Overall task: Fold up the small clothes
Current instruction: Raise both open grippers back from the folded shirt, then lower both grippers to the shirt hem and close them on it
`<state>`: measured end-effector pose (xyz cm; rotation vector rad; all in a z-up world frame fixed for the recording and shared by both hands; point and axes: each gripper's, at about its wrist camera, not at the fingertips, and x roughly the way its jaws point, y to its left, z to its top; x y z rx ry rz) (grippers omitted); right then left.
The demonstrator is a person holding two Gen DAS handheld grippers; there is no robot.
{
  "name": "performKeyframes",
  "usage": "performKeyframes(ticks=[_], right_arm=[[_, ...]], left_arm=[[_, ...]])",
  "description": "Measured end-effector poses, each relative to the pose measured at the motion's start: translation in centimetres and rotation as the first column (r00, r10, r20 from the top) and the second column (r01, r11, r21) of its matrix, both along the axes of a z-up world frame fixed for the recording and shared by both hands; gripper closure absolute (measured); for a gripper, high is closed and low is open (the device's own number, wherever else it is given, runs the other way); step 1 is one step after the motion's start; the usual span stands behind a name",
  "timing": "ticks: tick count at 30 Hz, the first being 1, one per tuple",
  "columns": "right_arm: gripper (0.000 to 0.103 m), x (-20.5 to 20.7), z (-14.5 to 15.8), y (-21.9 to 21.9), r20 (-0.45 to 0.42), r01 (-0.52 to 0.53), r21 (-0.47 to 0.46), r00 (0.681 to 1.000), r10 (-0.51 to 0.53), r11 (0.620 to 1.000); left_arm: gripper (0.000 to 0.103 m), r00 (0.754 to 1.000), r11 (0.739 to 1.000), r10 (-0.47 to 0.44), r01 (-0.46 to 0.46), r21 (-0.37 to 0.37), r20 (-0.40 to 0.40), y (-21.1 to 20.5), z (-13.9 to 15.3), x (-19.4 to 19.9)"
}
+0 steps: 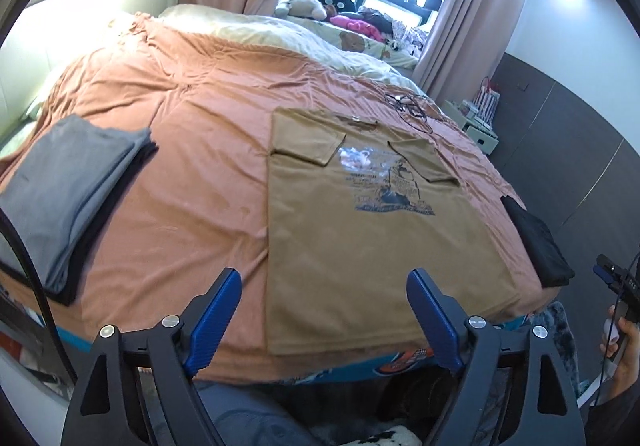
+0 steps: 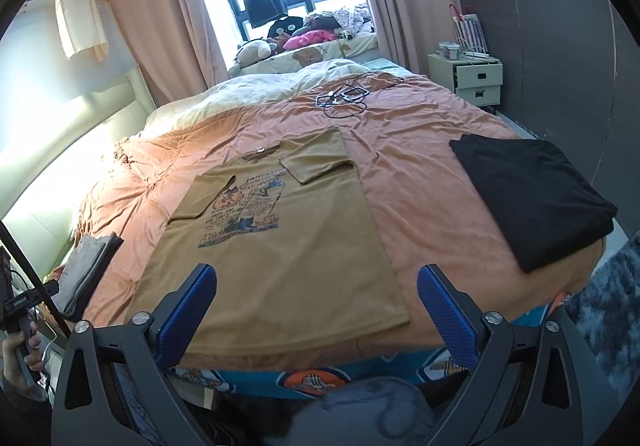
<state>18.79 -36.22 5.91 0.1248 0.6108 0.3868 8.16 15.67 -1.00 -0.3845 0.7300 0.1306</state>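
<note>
Hovering wide open and empty over the bed's near edge, the left gripper (image 1: 324, 316) and right gripper (image 2: 316, 312) face the tan printed T-shirt (image 2: 280, 254) — sleeves folded in — whose overhanging hem could slide off if pinched unevenly.

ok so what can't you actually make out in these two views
- Tan printed t-shirt on the orange bedsheet: its small print is too blurred to read in the left wrist view, and only partly legible in the right.
- Folded grey clothes stack: the count is unclear, since only the edges show.
- Folded black garment: its type is hidden by the folds.
- Tangled black cable: too small to identify.
</note>
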Motion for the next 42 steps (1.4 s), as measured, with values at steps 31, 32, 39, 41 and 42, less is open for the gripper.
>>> performKeyframes(ticks=[31,32,39,41,42], right_arm=[[0.028,6.8,-8.0,-3.9,-0.180,0.039,0.104,0.983,-0.020,0.994],[0.029,7.4,-8.3,-3.9,-0.187,0.038,0.111,0.982,-0.017,0.993],[0.029,10.2,-11.1,-5.0,-0.232,0.039,0.178,0.973,0.004,0.983],[0.029,10.6,-11.9,-5.3,-0.237,0.036,0.198,0.971,0.012,0.979],[0.029,10.8,-12.4,-5.6,-0.242,0.038,0.216,0.970,0.016,0.976]], left_arm=[[0.057,0.994,0.972,-0.008,-0.018,-0.233,-0.113,4.2,-11.4,0.7],[0.057,0.992,0.970,-0.010,-0.021,-0.242,-0.128,4.2,-11.9,1.1],[0.057,0.986,0.945,-0.011,-0.044,-0.324,-0.166,5.1,-14.1,1.6],[0.057,0.983,0.938,-0.015,-0.050,-0.344,-0.184,5.2,-14.9,1.7],[0.057,0.980,0.933,-0.016,-0.057,-0.355,-0.198,5.4,-15.3,1.9]])
